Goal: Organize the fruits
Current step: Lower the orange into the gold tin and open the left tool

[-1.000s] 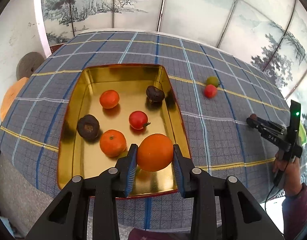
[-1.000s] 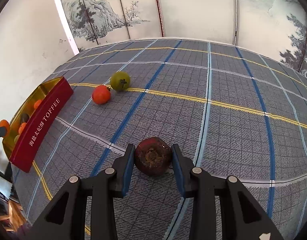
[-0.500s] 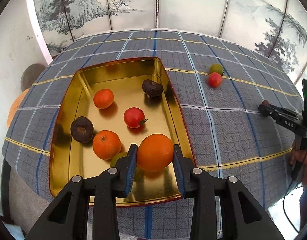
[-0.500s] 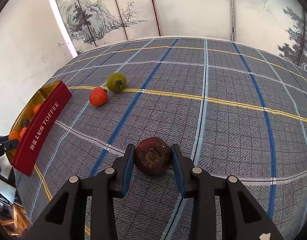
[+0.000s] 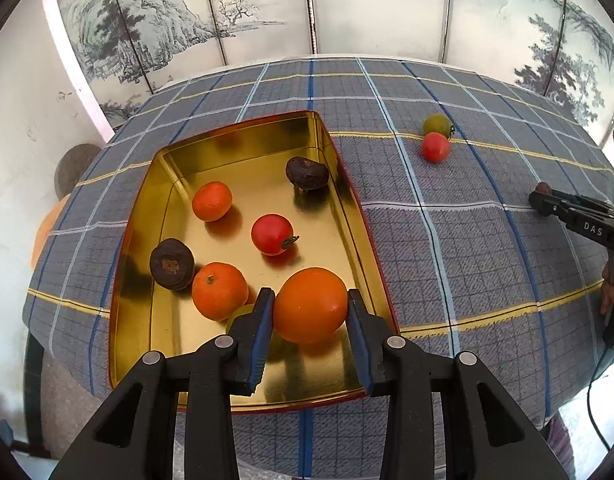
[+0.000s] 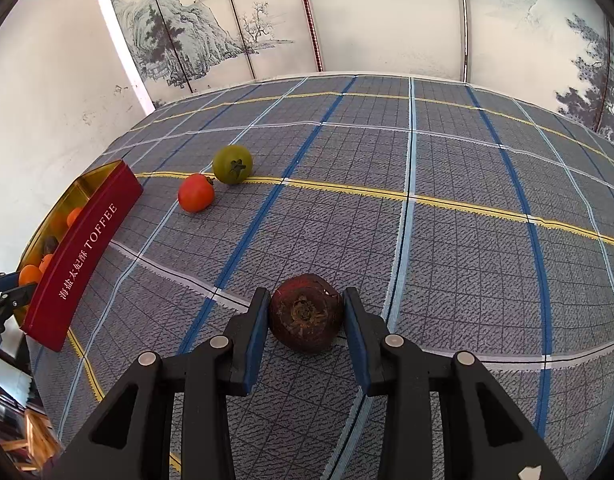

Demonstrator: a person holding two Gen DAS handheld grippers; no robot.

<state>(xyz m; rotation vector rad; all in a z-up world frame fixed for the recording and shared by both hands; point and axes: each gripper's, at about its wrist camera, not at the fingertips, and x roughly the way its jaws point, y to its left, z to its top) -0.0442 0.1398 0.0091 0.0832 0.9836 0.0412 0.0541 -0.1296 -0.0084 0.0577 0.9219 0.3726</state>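
The left gripper (image 5: 310, 306) clamps a large round orange (image 5: 309, 304) over the gold rectangular tin (image 5: 155, 184); its jaws have just eased slightly apart. The right gripper (image 6: 305, 314) pinches a dark maroon wrinkled fruit (image 6: 306, 312).

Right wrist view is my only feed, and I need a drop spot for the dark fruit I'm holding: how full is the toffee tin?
Observer: The toffee tin has bare floor at its far end, beyond a dark fruit lying by the right wall.
Operator: Is the left hand-held gripper in the way?
Observer: The left hand-held gripper is shut on a large orange at the tin's near right corner.
Operator: Anything hidden beside it?
Observer: A green fruit sits partly behind its left finger, next to a tangerine.
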